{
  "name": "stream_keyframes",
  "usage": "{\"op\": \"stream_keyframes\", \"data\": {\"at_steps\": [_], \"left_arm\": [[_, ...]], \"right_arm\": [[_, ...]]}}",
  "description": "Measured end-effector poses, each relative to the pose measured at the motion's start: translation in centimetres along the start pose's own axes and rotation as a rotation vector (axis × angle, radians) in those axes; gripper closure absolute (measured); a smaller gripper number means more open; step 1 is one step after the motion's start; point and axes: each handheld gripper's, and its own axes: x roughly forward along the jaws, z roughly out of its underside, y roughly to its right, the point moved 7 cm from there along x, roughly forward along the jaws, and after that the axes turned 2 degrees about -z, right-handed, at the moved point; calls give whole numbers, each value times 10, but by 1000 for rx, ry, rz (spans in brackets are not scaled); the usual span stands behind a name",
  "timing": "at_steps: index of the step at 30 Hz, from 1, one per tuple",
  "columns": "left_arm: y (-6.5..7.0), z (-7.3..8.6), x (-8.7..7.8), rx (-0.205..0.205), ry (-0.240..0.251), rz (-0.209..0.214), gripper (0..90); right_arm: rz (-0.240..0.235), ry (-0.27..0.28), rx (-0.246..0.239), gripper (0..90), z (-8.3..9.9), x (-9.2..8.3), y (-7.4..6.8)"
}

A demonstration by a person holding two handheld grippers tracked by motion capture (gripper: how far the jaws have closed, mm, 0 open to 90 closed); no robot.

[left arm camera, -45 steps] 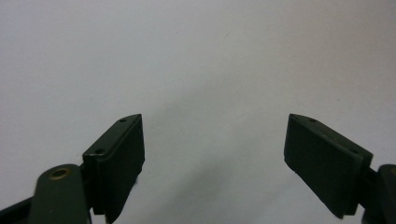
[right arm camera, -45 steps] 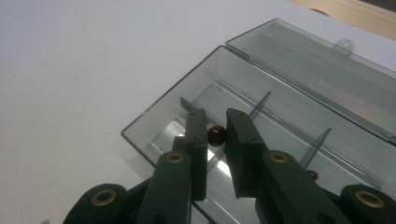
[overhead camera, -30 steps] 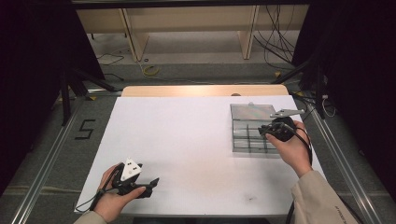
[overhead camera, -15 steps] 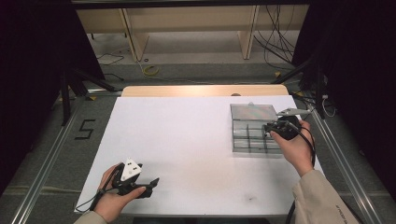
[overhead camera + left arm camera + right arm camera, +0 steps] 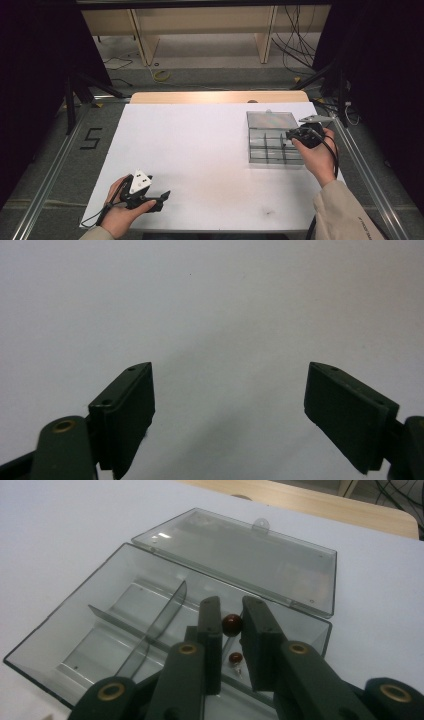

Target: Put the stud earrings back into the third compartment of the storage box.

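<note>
Right hand-held gripper (image 5: 231,625) shifted toward box's (image 5: 60,625) right edge, clamped on red bead (image 5: 232,624)

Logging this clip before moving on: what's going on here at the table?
A person works at a white table with a hand-held gripper in each hand. The right hand-held gripper pinches a small dark red bead over an open clear compartment box, its lid lying flat behind it. Another red bead lies inside. The left hand-held gripper rests open near the table's front edge.

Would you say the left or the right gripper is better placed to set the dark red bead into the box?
Right: the right gripper already pinches the bead over the open box; the left gripper rests open, far off.
</note>
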Motion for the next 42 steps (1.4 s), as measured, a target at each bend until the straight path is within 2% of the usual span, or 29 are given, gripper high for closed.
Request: {"op": "stream_keyframes", "data": {"at_steps": [6, 19, 42], "left_arm": [[0, 0, 0, 0, 0, -1, 199], [0, 0, 1, 0, 0, -3, 200], [0, 0, 0, -2, 1, -2, 199]], "right_arm": [[12, 1, 14, 794, 1, 4, 6], [39, -32, 32, 792, 11, 18, 18], [57, -40, 16, 773, 12, 24, 20]]}}
